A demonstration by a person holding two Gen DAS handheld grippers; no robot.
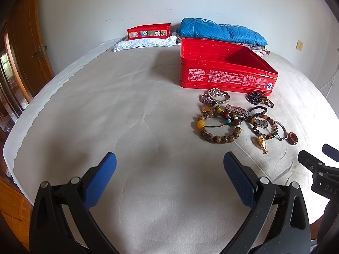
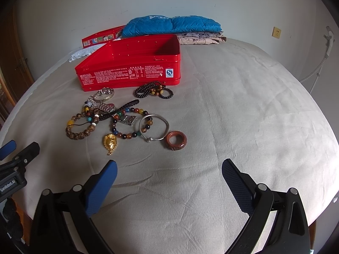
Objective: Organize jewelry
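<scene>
A heap of jewelry lies on the bed in front of an open, empty red tin box (image 1: 226, 78) (image 2: 129, 74): a brown bead bracelet (image 1: 216, 136) (image 2: 81, 133), a gold pendant (image 1: 262, 142) (image 2: 110, 142), a silver bangle (image 2: 154, 127), a reddish-brown ring (image 1: 293, 138) (image 2: 175, 140), dark bead bracelets (image 2: 154, 90) (image 1: 259, 98) and a sparkly bangle (image 1: 218, 95). My left gripper (image 1: 169, 171) is open and empty over bare bed, left of the heap. My right gripper (image 2: 169, 177) is open and empty just below the heap.
A second red tin (image 1: 149, 30) (image 2: 101, 37) sits on white lace (image 1: 142, 43) at the back. A folded blue quilted jacket (image 1: 220, 30) (image 2: 171, 25) lies on other folded cloth behind the box. A wooden door (image 1: 27, 42) stands left.
</scene>
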